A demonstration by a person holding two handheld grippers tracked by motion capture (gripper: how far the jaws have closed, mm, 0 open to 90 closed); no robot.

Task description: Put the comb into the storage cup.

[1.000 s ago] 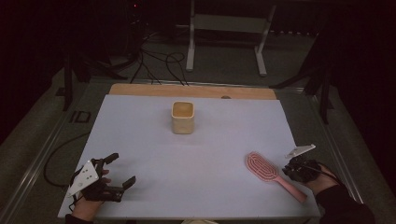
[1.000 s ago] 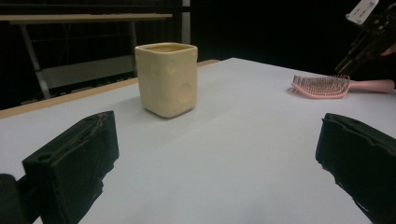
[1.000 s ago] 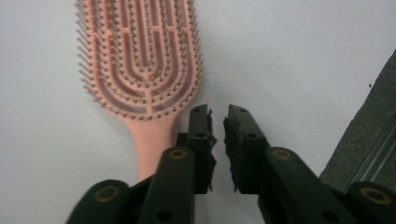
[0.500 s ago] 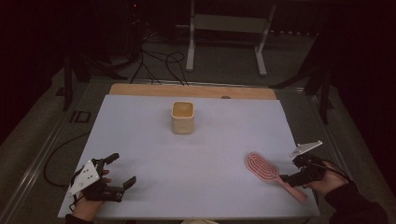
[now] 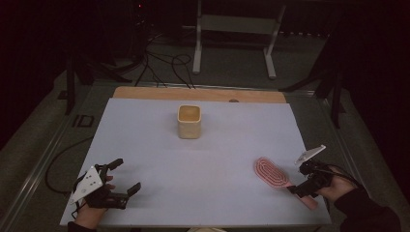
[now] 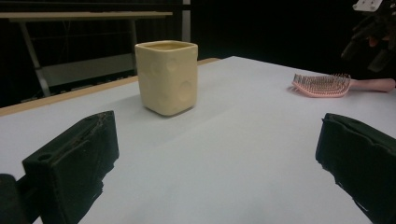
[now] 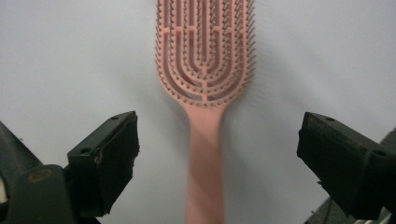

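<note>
A pink hairbrush (image 5: 273, 175) lies flat on the white table cover (image 5: 212, 159) at the right front, bristles up. My right gripper (image 5: 299, 189) stands over its handle. In the right gripper view the handle (image 7: 205, 140) runs between the two wide-apart jaws of that gripper (image 7: 218, 140), and neither pad touches it. These jaws have just been opening. A cream square cup (image 5: 189, 122) stands upright at the middle back. My left gripper (image 5: 128, 175) rests open at the left front and faces the cup (image 6: 167, 77) and the brush (image 6: 322, 85).
A wooden strip (image 5: 198, 94) borders the far edge of the table. Beyond it are a metal stand (image 5: 234, 29) and cables (image 5: 164, 63) on the floor. The cover's right edge runs close to my right hand (image 5: 338, 188).
The right gripper's jaws have spread wide and let go of the brush handle. The brush stays on the table. The left gripper has not moved.
</note>
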